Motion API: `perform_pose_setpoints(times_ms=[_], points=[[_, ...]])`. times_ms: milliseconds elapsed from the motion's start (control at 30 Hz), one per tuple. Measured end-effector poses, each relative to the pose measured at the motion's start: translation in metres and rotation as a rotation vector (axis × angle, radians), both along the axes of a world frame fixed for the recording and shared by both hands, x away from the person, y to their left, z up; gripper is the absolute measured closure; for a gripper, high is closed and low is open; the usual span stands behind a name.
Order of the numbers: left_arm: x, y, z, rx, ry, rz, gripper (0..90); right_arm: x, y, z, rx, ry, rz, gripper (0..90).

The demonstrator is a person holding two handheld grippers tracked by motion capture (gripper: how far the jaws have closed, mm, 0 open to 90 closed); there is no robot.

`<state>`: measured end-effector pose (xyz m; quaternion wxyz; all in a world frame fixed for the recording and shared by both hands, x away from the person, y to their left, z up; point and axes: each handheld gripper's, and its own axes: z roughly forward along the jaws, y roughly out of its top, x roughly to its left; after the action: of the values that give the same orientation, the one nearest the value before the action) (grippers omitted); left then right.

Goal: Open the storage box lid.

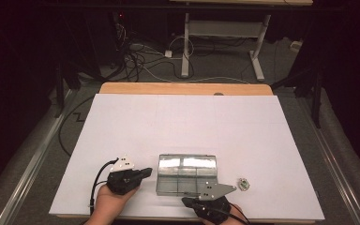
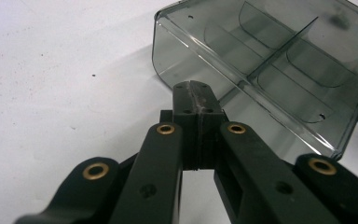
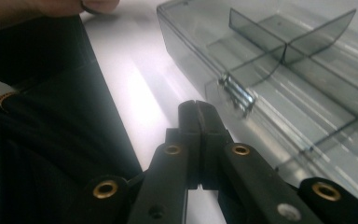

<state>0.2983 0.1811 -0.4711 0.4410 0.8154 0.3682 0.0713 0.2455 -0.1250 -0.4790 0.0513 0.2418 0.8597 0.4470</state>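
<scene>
Box: I am working at a clear smoky plastic organiser box [image 1: 186, 174] lying open in the lower middle of the high view, on the white tabletop [image 1: 183, 122]; its dividers are showing in both gripper views [image 2: 279, 51] [image 3: 289, 46].

Left hand-held gripper: I am holding my left hand-held gripper [image 1: 146, 172] just beside the box's left side, at the lower left of the high view. Its jaws are pressed fully together with nothing between them, and the tips [image 2: 195, 91] are sitting close to the box's near corner; I cannot tell whether they are touching it.

Right hand-held gripper: I am holding my right hand-held gripper [image 1: 185, 200] at the bottom edge of the high view, at the box's near side. Its jaws are also fully closed and gripping nothing [image 3: 198, 112].

Metal clasp: a small shiny metal piece [image 3: 237, 95] is sitting on the box's near wall, just ahead of my right jaws.

Small part: a little round object [image 1: 243, 184] is lying on the tabletop to the right of the box, apart from it; it is too small to identify.

Progress: judging from this, I am only starting. The compartments are looking empty, the small part is lying outside the box, and neither hand-held gripper is carrying anything.

Left to do: seemingly picking up the part, placing it, and shutting the box.
</scene>
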Motion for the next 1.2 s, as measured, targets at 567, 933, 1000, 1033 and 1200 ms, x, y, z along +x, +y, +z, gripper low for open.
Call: perform_pose_setpoints(times_ms=[567,933,1000,1033,1200], points=[[0.0023,-0.0022,-0.0011,-0.008,0.004,-0.011,87.7,0.0036,-0.0076,-0.0073,0.007,0.023,-0.043,90.0],[0.0016,-0.0036,-0.0016,-0.003,0.005,-0.016,87.7,0.0051,-0.0071,-0.0064,0.028,0.026,-0.044,90.0],[0.0016,-0.0035,-0.0016,-0.003,0.005,-0.016,87.7,0.0052,-0.0074,-0.0062,0.033,0.028,-0.045,90.0],[0.0016,-0.0035,-0.0016,-0.003,0.004,-0.016,87.7,0.0051,-0.0075,-0.0061,0.035,0.030,-0.048,90.0],[0.0015,-0.0036,-0.0015,-0.003,0.003,-0.016,87.7,0.0057,-0.0080,-0.0064,0.039,0.032,-0.048,90.0]])
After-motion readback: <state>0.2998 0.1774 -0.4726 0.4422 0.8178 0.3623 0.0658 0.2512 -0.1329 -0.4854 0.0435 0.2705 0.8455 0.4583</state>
